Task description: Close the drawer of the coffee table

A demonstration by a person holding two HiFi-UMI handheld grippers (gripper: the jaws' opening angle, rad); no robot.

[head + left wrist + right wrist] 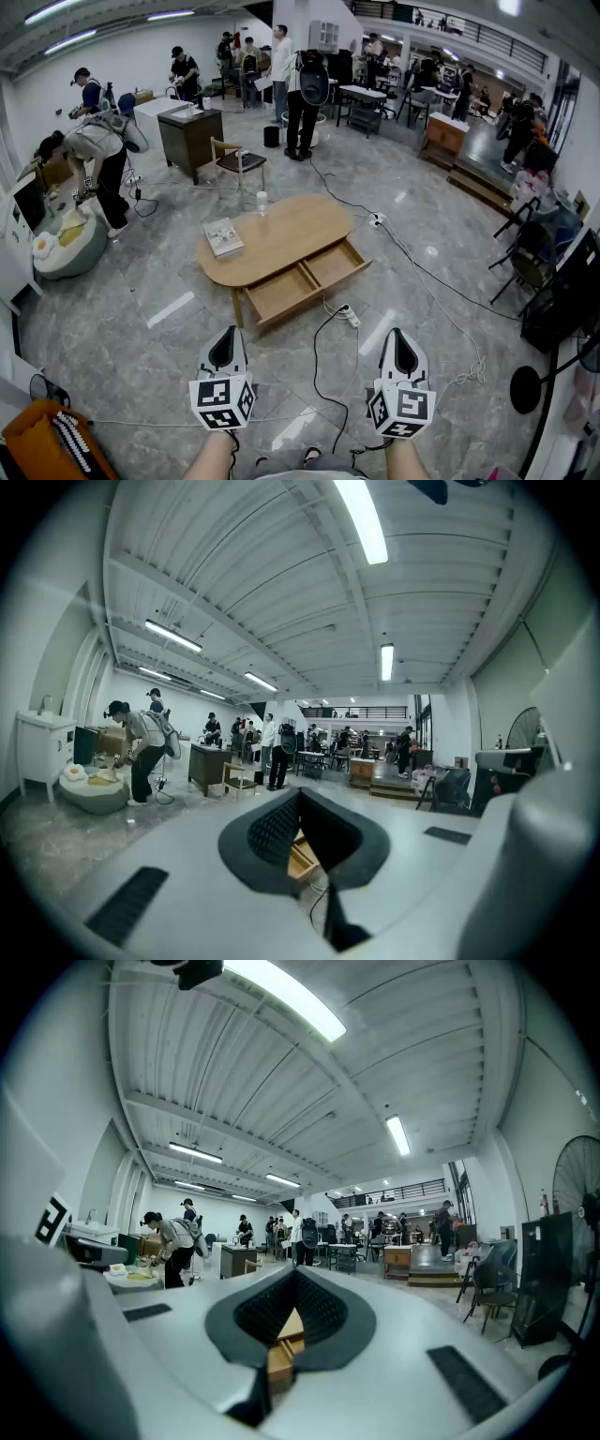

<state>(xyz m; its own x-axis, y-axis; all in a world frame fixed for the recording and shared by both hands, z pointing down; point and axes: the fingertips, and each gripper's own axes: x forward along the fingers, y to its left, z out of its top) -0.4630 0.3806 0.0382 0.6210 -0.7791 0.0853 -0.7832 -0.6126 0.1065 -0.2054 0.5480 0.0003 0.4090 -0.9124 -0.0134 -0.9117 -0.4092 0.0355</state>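
At the far left, one orange bag (42, 441) lies on the grey floor, and one pale beanbag (66, 246) sits farther up with one person (98, 155) bent over it. Two more people stand along the left wall behind. Others deeper in the hall are too small to count.

The left gripper (229, 334) is held low and level, with its two jaws pressed together and nothing between them. One marker cube (222, 401) sits at its rear.

Ahead, in the middle of the floor, stands the one oval wooden coffee table (281, 234). One book (223, 236) lies toward its left end, and one clear bottle (261, 201) stands at its far edge. One wooden chair (236, 161) and one dark cabinet (190, 136) stand behind the table.

The table's single drawer (305, 279) is pulled out from the near long side, toward the grippers and well apart from both. It has two compartments side by side. One white power strip (349, 316) lies on the floor just in front of the drawer. A black cable (319, 375) runs from the strip between the two grippers.

The right gripper (398, 335) is also level, its two jaws shut together and empty, and it carries the second marker cube (401, 410). At the far right stands one floor fan (527, 388).
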